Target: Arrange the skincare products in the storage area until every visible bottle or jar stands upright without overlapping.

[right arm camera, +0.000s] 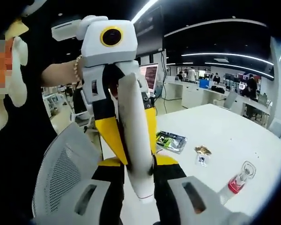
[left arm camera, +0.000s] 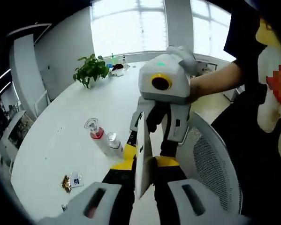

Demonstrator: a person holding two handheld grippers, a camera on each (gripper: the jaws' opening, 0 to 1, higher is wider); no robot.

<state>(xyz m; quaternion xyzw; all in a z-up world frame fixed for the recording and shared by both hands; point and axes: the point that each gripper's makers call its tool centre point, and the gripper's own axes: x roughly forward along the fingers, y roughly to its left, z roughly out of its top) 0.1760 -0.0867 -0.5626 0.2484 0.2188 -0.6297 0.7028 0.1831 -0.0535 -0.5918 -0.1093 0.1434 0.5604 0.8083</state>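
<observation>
A white squeeze tube (left arm camera: 142,159) (right arm camera: 138,140) hangs in the air above the table edge, held from both ends. My left gripper (left arm camera: 147,161) (right arm camera: 131,126) is shut on it, and so is my right gripper (right arm camera: 139,164) (left arm camera: 159,131), facing the left one. The tube's flat side stands edge-on in the left gripper view. On the white table (left arm camera: 60,136) (right arm camera: 224,131) a clear bottle with a red band (left arm camera: 97,136) (right arm camera: 239,180) appears to lie on its side. A second small clear bottle (left arm camera: 114,143) is right beside it.
A grey mesh chair (left arm camera: 210,159) (right arm camera: 65,164) stands under the grippers at the table edge. A small wrapper (left arm camera: 66,183) (right arm camera: 203,151) and a green packet (right arm camera: 170,140) lie on the table. A potted plant (left arm camera: 91,70) stands at the far end. A person's arm (left arm camera: 215,79) holds the right gripper.
</observation>
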